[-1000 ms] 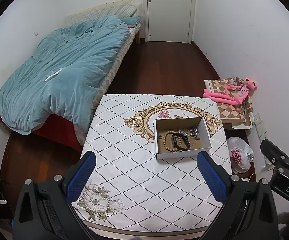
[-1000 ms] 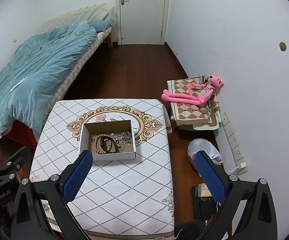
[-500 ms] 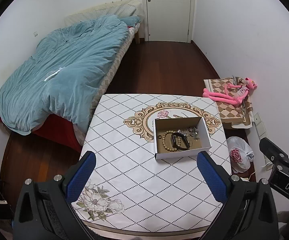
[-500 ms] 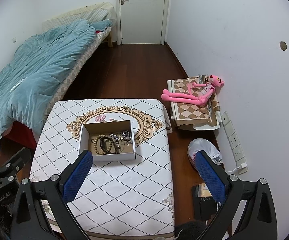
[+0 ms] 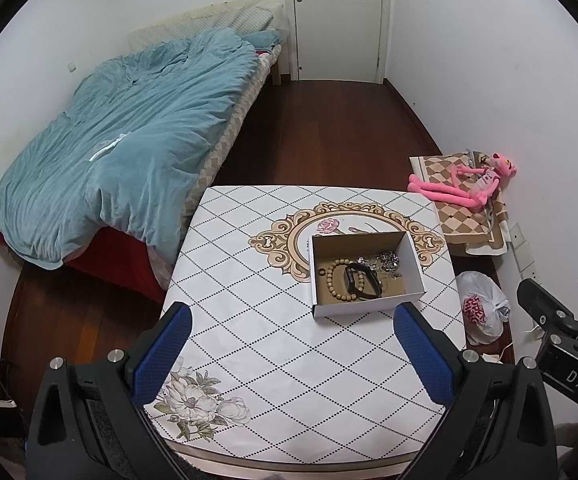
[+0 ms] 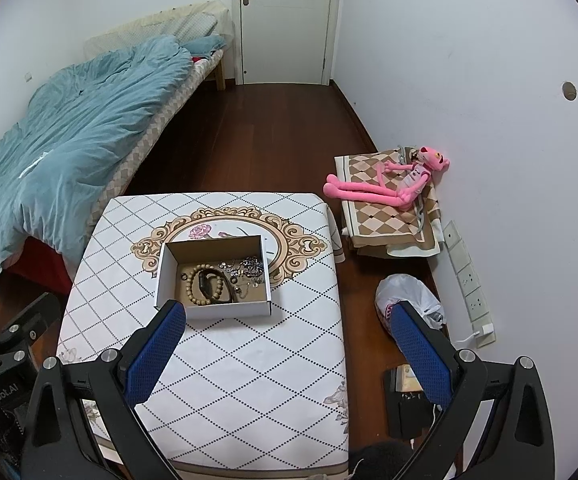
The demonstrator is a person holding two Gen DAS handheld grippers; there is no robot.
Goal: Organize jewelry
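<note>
A white cardboard box sits on the patterned table. It holds a wooden bead bracelet, a black band and tangled silver jewelry. My left gripper is open and empty, high above the table's near edge. My right gripper is open and empty, above the table's right side. Each gripper's body shows at the edge of the other's view.
A bed with a blue duvet stands left of the table. A pink plush toy lies on a folded checkered cloth by the right wall. A white plastic bag and a dark object lie on the floor to the right.
Both views have shifted very slightly; the box sits a little higher in the frames. Grippers stay open and empty.
</note>
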